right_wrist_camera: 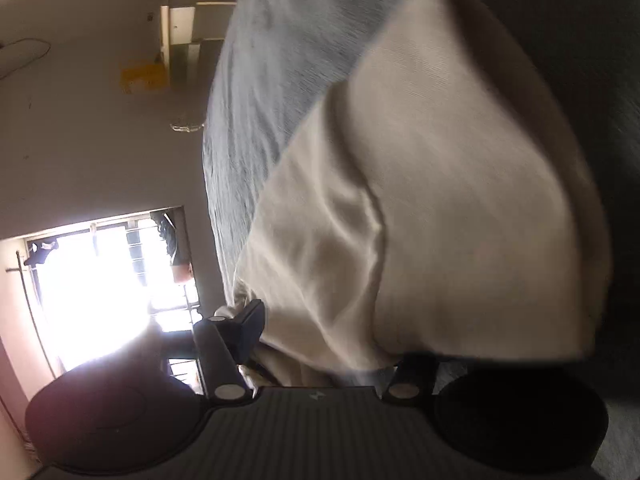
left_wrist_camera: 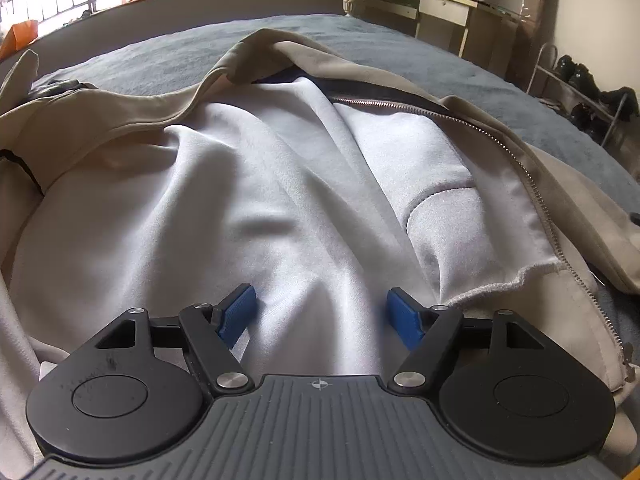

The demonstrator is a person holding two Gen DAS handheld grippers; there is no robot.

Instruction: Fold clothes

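A beige zip-up jacket (left_wrist_camera: 120, 120) lies opened out on the grey-blue bedspread (left_wrist_camera: 380, 40), its pale grey fleece lining (left_wrist_camera: 240, 208) facing up in soft ridges and the metal zipper (left_wrist_camera: 532, 184) curving down its right edge. The left gripper (left_wrist_camera: 322, 312) hovers released over the lining, blue pads (left_wrist_camera: 238, 312) spread wide. The right gripper (right_wrist_camera: 328, 340) is rolled sideways with beige cloth bunched between its fingers, though blur means I cannot tell whether it grips
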